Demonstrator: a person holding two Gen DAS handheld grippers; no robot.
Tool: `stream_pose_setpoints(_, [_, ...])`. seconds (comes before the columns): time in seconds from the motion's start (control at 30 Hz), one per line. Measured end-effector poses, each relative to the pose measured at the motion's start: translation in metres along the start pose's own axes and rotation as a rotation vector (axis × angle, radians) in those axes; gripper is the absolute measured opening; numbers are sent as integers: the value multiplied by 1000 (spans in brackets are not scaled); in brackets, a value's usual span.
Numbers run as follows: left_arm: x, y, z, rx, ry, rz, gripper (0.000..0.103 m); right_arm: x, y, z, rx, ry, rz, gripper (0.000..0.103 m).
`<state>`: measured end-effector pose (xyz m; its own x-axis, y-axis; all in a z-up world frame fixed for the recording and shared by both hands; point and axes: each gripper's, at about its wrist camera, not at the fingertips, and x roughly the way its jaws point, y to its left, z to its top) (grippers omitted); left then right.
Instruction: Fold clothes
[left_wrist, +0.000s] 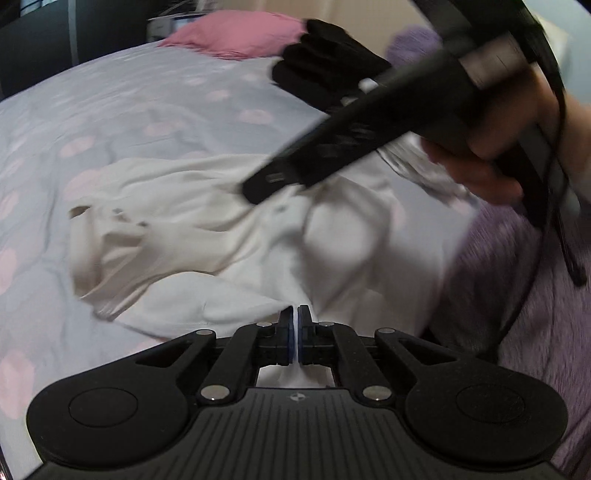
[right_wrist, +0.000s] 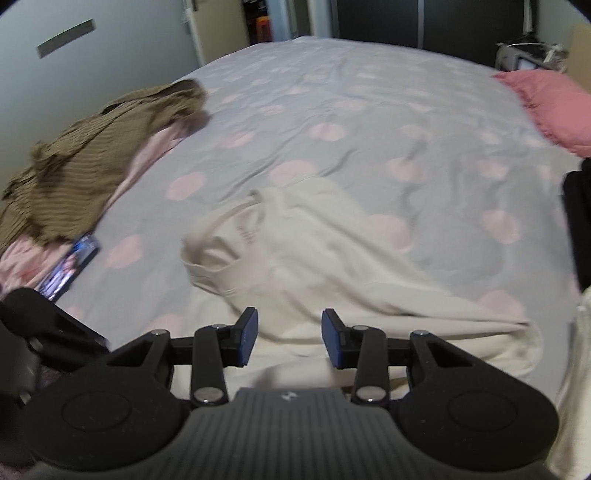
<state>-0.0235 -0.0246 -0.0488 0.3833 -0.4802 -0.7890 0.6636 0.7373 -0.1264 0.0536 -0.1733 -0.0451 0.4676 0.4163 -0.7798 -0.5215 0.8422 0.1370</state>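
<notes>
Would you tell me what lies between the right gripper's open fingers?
Only the white garment on the bed, under the open right gripper, ungripped; the right wrist view shows it.

- Your left gripper (left_wrist: 294, 325) is matt black plastic with dull silver metal pivot pins (its body ribbed).
- The white garment (left_wrist: 229, 236) it pinches looks like soft, matt knitted cloth.
- The bed sheet (right_wrist: 332, 110) is smooth, thin cotton-like fabric, creased.
- The brown garment (right_wrist: 85, 162) shows a ribbed, rough weave.
- The purple blanket (left_wrist: 535, 314) looks fuzzy.
- The phone (right_wrist: 70, 271) has a glossy screen.
</notes>
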Motion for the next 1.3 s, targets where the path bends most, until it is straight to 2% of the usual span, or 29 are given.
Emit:
stream_pose_setpoints(0.1, [3,-11,-3,35,1,4,0,4,15,-3,-36,36,52,42])
stream_pose_setpoints(0.27, [3,-25,-10,107,-11,52,0,10,43,-10,-144,88,118,42])
stream_pose_setpoints(0.37, [2,-31,-16,130,-29,75,0,14,55,-14,-204,116,141,39])
stream_pose_setpoints(0.43, [1,-36,-20,165,-43,93,0,17,57,-17,-222,136,167,31])
stream_pose_setpoints(0.57, [-1,-46,-26,240,-59,125,0,22,59,-21,-223,169,201,29])
stream_pose_setpoints(0.63, [-1,-51,-28,270,-67,130,0,27,59,-21,-224,189,191,22])
stream_pose_setpoints(0.7, [-1,-52,-30,273,-66,128,0,31,56,-21,-217,208,178,4])
stream_pose_setpoints(0.77, [-1,-51,-31,258,-64,120,1,31,51,-21,-200,210,174,3])
stream_pose_setpoints(0.87, [-4,-48,-33,243,-57,116,8,28,42,-18,-169,197,159,2])
stream_pose_setpoints(0.93, [-4,-44,-31,229,-60,113,23,28,35,-17,-146,196,148,2])
stream_pose_setpoints(1.1, [-9,-27,-26,174,-78,127,39,29,16,-16,-75,203,130,2])
stream_pose_setpoints(1.3, [-9,6,-18,61,-54,203,45,30,7,-16,-47,211,130,2])
